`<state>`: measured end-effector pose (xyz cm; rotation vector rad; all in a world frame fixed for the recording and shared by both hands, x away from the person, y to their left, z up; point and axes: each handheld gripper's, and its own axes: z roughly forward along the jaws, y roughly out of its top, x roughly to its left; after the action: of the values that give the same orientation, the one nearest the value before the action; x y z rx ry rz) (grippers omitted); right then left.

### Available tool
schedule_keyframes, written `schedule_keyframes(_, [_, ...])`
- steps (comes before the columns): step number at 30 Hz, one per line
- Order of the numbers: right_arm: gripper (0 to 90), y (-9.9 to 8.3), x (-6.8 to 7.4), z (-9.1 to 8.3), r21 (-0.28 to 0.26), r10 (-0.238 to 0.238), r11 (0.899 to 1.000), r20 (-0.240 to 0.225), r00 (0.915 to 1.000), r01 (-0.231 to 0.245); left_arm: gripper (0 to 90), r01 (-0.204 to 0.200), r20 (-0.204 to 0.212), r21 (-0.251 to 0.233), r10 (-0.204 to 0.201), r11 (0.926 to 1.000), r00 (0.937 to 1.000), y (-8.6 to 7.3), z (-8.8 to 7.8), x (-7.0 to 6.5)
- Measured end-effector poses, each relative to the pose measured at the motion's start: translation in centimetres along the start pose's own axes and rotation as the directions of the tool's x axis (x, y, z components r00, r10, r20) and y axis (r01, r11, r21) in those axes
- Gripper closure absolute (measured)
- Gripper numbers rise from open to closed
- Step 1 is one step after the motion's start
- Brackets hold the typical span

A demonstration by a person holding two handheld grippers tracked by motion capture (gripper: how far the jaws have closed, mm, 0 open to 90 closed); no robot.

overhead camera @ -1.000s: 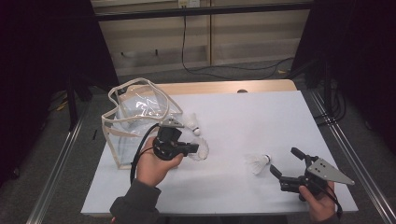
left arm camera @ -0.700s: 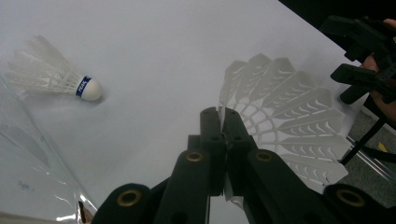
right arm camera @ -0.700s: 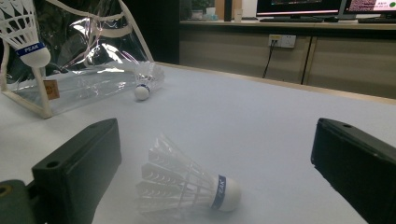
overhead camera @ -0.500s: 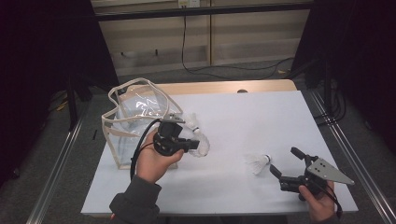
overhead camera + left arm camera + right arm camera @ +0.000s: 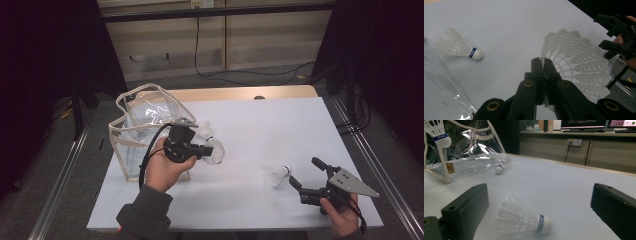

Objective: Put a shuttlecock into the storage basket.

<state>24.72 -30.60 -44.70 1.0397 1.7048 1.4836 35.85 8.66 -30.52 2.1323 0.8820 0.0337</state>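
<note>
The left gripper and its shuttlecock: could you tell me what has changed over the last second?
Very little: the left gripper stays shut on its shuttlecock, edging slightly up beside the clear bag. The right gripper stays open by the shuttlecock on the table; a third lies untouched.

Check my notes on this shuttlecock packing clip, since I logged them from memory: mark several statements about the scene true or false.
1. The left tongs are shut on a shuttlecock's feather skirt. True.
2. The right tongs grip a shuttlecock. False: they stand open, and the shuttlecock on the table lies between the jaws untouched.
3. A clear bag stands at the table's left. True.
4. The shuttlecock beside the bag has a red band. False: the band is blue.
</note>
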Motion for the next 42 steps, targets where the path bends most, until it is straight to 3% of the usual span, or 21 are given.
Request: schedule_keyframes(42, [1.7, 0.0, 0.0, 0.0, -0.005, -0.005, 1.0, -0.002, 1.0, 0.005, 89.9, 0.032, -0.019, -0.008, -0.032, 0.9995, 0.9993, 3.0, -1.1, 1.2])
